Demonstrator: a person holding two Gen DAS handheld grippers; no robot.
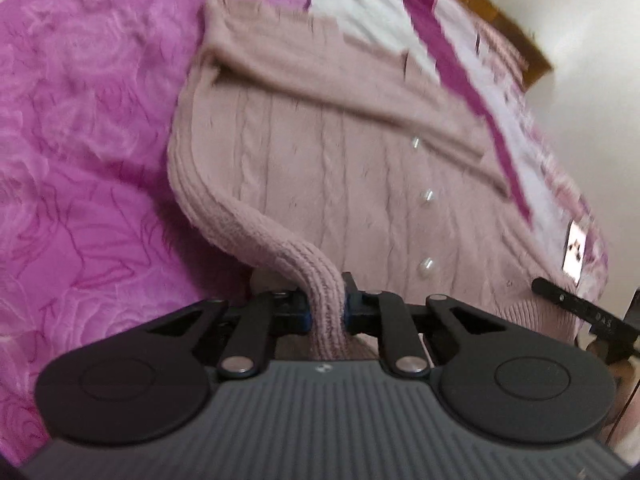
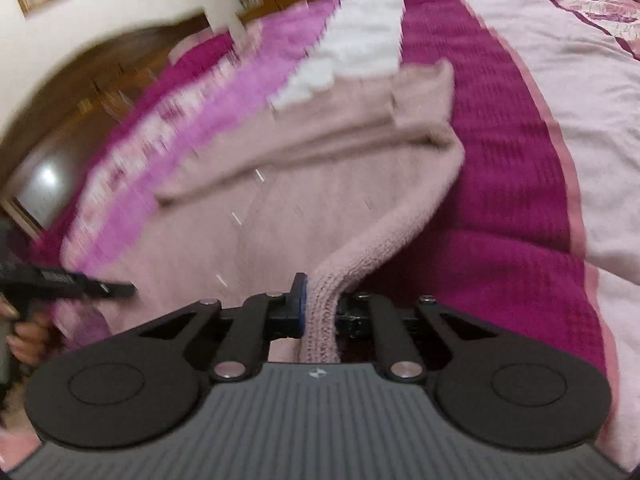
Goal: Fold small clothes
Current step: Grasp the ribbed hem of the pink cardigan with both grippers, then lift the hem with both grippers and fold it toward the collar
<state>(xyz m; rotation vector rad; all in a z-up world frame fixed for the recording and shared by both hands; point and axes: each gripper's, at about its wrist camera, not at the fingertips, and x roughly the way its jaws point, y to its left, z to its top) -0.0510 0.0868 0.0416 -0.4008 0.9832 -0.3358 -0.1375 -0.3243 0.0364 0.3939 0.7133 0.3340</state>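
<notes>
A pale pink cable-knit cardigan (image 1: 320,152) with pearl buttons lies flat on a bed, one sleeve folded across its chest. My left gripper (image 1: 326,306) is shut on the ribbed hem at the cardigan's near left corner, and the knit rises in a ridge to its jaws. In the right wrist view the same cardigan (image 2: 280,200) is blurred. My right gripper (image 2: 320,308) is shut on the ribbed hem at the near right corner. The other gripper's black finger (image 2: 80,282) shows at the left edge there.
The cardigan rests on a magenta rose-patterned blanket (image 1: 80,120) with a white patch (image 1: 352,4) and a dark magenta stripe (image 2: 500,160). A pale pink quilt (image 2: 580,100) lies to the right. A wooden bed frame (image 1: 500,20) and white walls border the bed. A hand (image 2: 28,340) holds the left tool.
</notes>
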